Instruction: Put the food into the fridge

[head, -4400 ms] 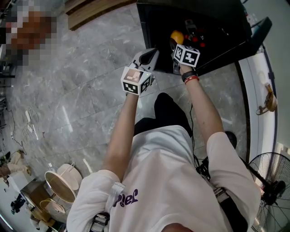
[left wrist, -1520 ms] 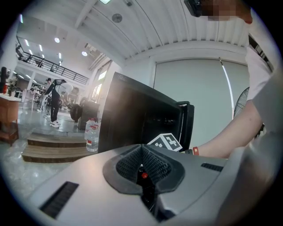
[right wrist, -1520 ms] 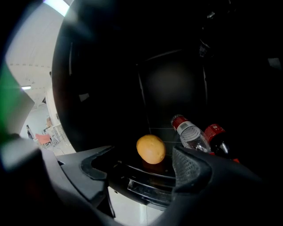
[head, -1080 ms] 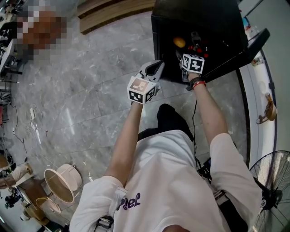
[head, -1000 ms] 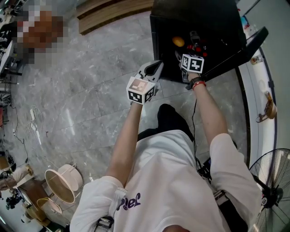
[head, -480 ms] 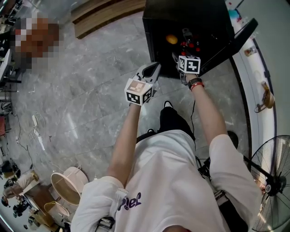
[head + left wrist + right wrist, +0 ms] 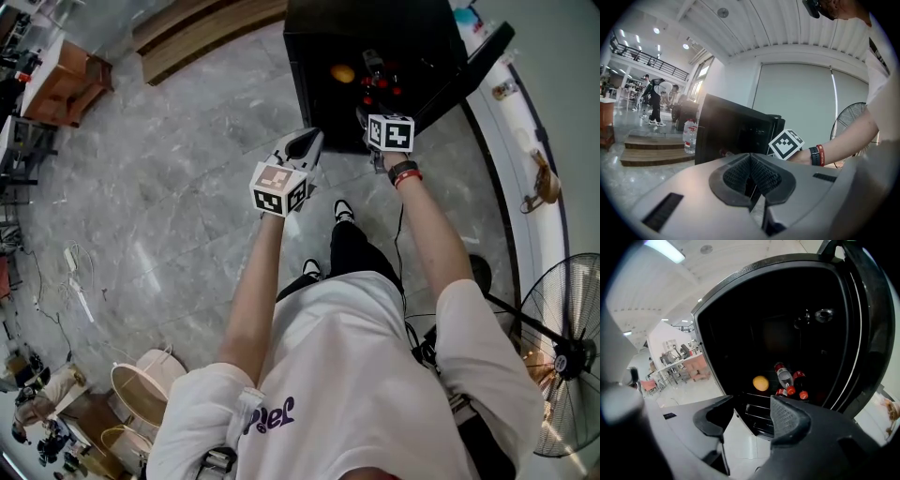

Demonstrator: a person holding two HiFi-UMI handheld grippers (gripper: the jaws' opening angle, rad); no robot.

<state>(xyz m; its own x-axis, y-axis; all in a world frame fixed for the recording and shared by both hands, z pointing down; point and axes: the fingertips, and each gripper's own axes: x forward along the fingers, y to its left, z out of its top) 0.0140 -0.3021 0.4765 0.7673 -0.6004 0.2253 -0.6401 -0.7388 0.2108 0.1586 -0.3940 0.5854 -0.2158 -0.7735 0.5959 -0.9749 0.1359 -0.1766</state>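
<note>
Our right tool [image 7: 750, 418], empty, its jaws apart though just narrowing, faces the open fridge [image 7: 778, 319]. Inside, the orange [image 7: 761, 383] lies at nine o'clock of the bottles [image 7: 785, 376]. Our left tool [image 7: 751, 177] has its jaws together.

The only print I can make out is purple lettering on the shirt [image 7: 267, 412], low in the head view. From here it looks like "Piel", though it is small and skewed. The left cube [image 7: 278, 186] and right cube [image 7: 390, 132] carry black-and-white square code markers, no letters. The red wristband [image 7: 821, 155], the water bottle [image 7: 689, 137] label and the fridge bottles [image 7: 784, 376] show print too small for me to read.
</note>
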